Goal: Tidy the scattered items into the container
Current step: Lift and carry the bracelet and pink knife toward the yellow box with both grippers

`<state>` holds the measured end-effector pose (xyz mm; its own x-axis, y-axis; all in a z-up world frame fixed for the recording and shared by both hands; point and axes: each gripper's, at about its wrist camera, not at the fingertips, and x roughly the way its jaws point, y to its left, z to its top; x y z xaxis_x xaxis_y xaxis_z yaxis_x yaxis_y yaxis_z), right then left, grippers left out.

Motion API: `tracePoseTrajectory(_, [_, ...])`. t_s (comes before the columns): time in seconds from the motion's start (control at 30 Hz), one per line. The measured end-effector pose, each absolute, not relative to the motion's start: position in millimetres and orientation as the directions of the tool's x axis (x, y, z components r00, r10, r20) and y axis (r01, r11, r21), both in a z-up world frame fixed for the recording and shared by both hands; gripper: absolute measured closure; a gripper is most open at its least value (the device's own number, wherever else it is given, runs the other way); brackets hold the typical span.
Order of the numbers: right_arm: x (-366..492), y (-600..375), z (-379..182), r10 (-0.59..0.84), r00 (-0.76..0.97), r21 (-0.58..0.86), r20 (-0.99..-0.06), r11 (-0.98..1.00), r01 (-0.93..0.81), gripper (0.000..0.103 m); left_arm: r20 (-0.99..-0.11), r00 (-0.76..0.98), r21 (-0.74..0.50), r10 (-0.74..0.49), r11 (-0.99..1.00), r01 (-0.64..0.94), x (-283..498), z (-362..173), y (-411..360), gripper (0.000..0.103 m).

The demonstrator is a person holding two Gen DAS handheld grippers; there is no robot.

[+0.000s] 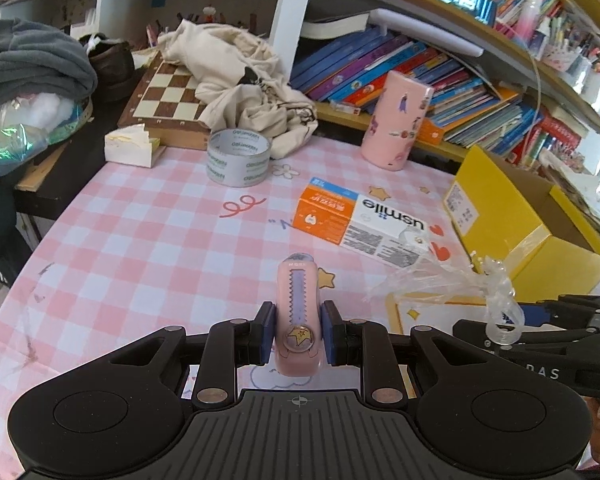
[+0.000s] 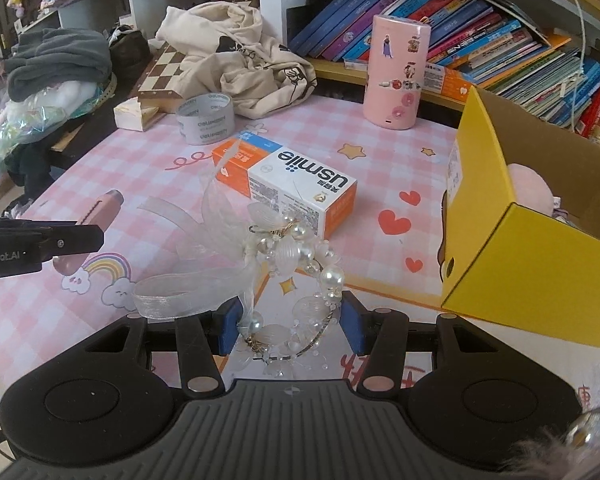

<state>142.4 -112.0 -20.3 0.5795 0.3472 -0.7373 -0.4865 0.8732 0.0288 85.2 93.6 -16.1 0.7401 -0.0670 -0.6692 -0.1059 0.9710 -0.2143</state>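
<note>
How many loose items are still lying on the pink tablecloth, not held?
3: a tape roll by the chessboard, the usmile box mid-table, and a pink cylinder near the books. More may be hidden.

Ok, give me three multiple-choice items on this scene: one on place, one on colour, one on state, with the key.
1. Where does the tape roll stand?
A. in the yellow box
B. on the checked cloth by the chessboard
C. on the toothpaste box

2. What colour is the open box?
A. yellow
B. green
C. white

3. What does the left gripper do?
A. hangs open
B. grips the pink utility knife
C. grips the tape

Key: B, the roll sits on the cloth near the chessboard; A, its walls are yellow; B, both pads press the knife's sides.
</note>
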Motion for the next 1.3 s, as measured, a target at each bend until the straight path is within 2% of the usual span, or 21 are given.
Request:
tracePoseTrajectory(0.5, [101,-110,-7,0.348,0.611,0.000,-0.711,0.869,-0.494,0.055,-0.618,0.782,-0.240,-0.072,0.966,-0.101,43,-2,99,0.080])
tracePoseTrajectory(0.87, [86,-127,-7,0.311,0.624,-0.006,-0.717,0.892,-0.452,0.055,-0.609,0.781,-0.264,-0.140,0.964,-0.034,36,0,83,0.080])
tracePoseTrajectory(1.3, [81,-147,-6,0.314,0.623,-0.004,-0.716,0.891,-0.454,0.055,-0.606,0.779,-0.266,-0.163,0.964,-0.006,36,4,59,0.080])
